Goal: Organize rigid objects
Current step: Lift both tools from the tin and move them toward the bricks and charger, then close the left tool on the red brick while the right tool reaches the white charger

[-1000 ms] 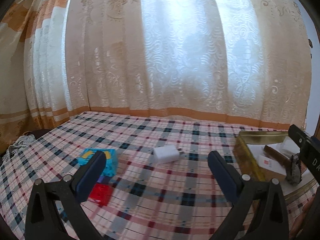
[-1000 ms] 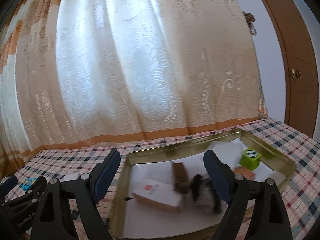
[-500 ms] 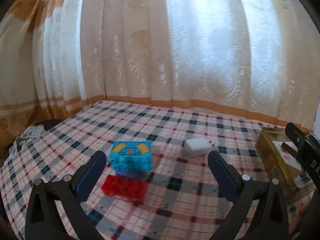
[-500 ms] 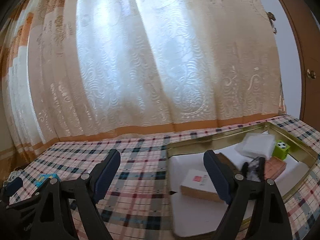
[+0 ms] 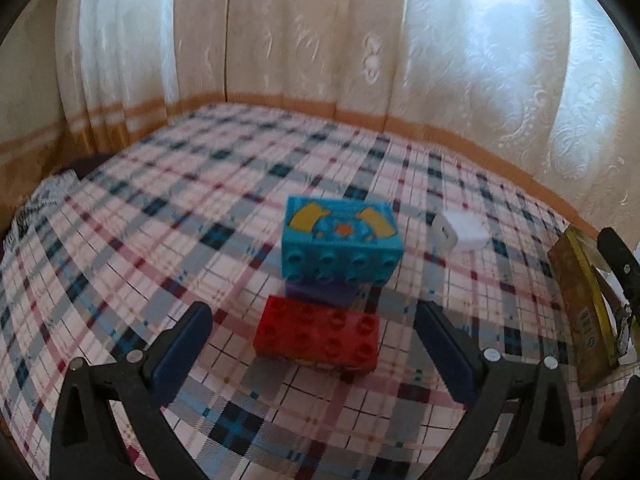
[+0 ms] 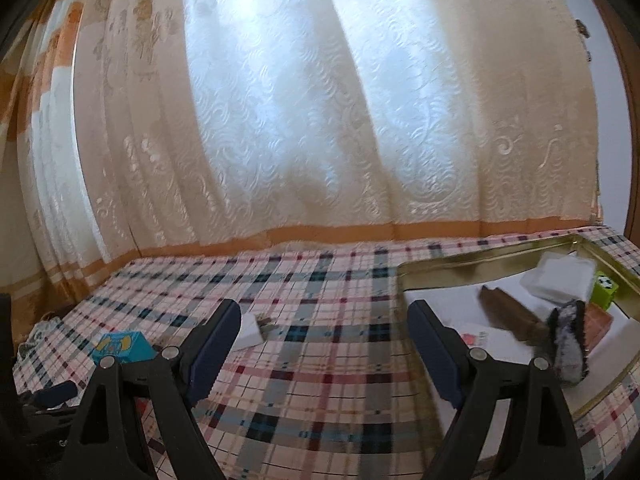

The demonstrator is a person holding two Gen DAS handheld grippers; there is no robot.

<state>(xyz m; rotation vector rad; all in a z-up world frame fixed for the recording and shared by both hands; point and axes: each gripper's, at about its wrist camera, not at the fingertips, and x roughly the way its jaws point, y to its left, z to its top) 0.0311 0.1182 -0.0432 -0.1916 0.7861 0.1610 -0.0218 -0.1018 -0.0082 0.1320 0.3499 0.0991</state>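
Blocks (red block (image 5: 316,334) nearest) lie untouched before the left gripper (image 5: 312,344), both grippers' jaws spread, empty.

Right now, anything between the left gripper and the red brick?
Nothing visible. The left gripper is open, and the red brick lies on the plaid cloth just ahead, framed between its fingers. The blue block and a purple piece sit directly behind the brick, close or touching, not in front.
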